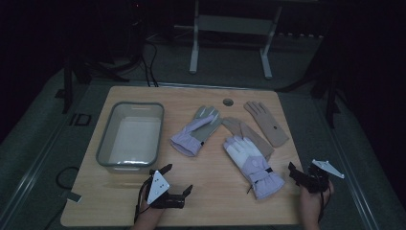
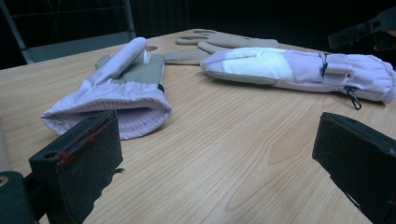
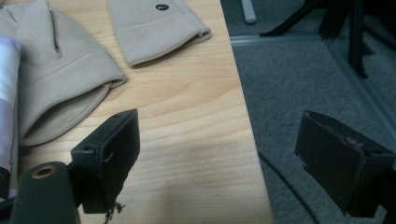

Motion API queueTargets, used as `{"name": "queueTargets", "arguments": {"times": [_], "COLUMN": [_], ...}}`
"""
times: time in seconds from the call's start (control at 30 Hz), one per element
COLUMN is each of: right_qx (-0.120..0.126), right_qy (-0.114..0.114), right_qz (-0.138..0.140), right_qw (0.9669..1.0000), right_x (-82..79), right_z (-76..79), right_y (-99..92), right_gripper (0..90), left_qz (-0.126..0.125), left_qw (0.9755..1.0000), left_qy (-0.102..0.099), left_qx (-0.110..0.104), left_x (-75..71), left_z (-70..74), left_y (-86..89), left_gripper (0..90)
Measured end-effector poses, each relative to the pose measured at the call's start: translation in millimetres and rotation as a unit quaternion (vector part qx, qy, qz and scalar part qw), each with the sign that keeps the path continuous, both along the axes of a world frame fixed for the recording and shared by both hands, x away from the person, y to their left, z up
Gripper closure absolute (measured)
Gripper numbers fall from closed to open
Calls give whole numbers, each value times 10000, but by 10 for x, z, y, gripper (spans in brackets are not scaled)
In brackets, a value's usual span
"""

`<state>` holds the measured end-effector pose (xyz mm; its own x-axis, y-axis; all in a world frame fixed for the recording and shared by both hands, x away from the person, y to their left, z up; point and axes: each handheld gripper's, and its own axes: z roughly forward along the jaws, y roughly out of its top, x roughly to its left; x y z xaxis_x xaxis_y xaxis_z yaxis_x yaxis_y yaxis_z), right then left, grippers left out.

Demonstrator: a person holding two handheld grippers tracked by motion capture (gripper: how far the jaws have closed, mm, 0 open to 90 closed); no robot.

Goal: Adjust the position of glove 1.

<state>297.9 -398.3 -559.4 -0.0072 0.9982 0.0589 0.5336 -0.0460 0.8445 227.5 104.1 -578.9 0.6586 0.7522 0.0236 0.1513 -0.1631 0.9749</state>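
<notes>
Two lilac ski gloves and two beige knit gloves lie on the wooden table (image 1: 115, 201). One lilac glove (image 1: 196, 130) (image 2: 112, 100) lies at the centre, cuff toward me. The other lilac glove (image 1: 251, 163) (image 2: 289, 70) rests partly on one beige glove (image 1: 246, 133) (image 3: 60, 84). The second beige glove (image 1: 265, 122) (image 3: 159, 28) lies at the back right. My left gripper (image 1: 177, 179) (image 2: 217, 154) hovers open near the front edge, jaws wide with bare wood between them. My right gripper (image 1: 296, 175) (image 3: 224, 158) is open over the table's right edge, nothing between its jaws.
A grey plastic bin (image 1: 106, 139) stands on the left of the table. A round cable hole (image 1: 228, 102) sits at the back edge. Grey carpet (image 3: 303, 84) lies beyond the right edge, and a white frame (image 1: 194, 48) stands behind the table.
</notes>
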Motion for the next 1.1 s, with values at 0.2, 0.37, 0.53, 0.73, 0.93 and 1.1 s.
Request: {"name": "queueTargets", "arguments": {"times": [0.2, 0.37, 0.53, 0.73, 0.93, 1.1], "right_qx": [-40, 23, -85, -69, -234, -160], "right_qy": [94, 101, -54, -72, 41, -32], "right_qz": [-143, -189, -116, 58, 165, 406], "right_qw": [9998, 9998, 9999, 9999, 9996, 9990], "right_x": [15, 5, -22, -51, 5, 89], "right_z": [-2, -2, 16, 216, 421, 625], "right_y": [0, -14, -14, -26, 45, 148], "right_gripper": [140, 140, 135, 138, 135, 133], "left_qz": [-39, -59, -82, -18, 13, 9], "left_qw": [9999, 9997, 9997, 9997, 9994, 9995], "left_qy": [116, 159, 142, 183, 231, 209], "left_qx": [-103, -147, -157, -180, -254, -239], "left_x": [31, 40, 37, 42, 50, 46], "left_z": [2, 2, 2, 3, 1, 1], "left_y": [1, 7, 13, 18, 28, 23], "left_gripper": [16, 16, 16, 16, 16, 16]}}
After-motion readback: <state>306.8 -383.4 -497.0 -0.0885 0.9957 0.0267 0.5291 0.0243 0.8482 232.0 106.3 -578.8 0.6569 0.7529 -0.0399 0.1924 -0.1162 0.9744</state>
